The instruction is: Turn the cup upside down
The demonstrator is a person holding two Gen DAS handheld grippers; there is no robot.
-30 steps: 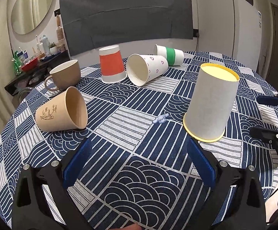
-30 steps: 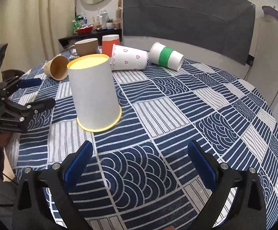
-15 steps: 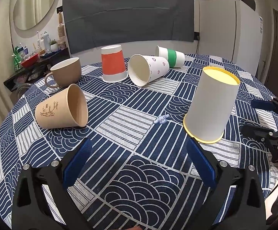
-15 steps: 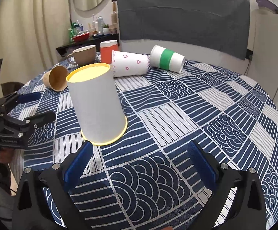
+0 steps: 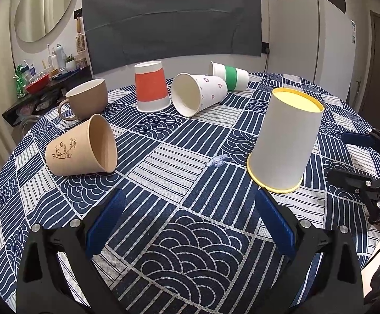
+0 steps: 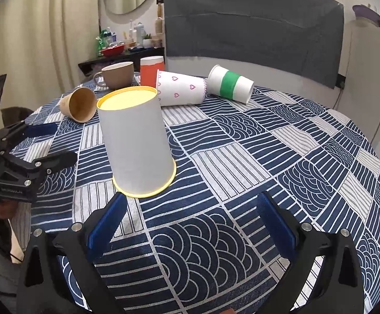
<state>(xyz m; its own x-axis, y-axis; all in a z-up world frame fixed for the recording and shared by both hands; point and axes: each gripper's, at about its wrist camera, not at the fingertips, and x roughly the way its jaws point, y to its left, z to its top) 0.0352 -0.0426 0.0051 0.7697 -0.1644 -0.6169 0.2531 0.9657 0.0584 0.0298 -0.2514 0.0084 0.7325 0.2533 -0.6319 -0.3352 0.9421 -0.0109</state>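
A white paper cup with yellow rims stands upside down on the patterned tablecloth, mouth down; it also shows in the right wrist view. My left gripper is open and empty, low over the cloth, short of the cup and left of it. My right gripper is open and empty, just behind and right of the cup. Each gripper shows in the other's view: the right one at the right edge, the left one at the left edge.
A tan paper cup, a heart-print cup and a green-banded cup lie on their sides. A red cup stands upside down beside a brown mug. A small clear scrap lies by the white cup.
Both grippers have drawn back and lifted a little. The white cup stays where it stood, upside down.
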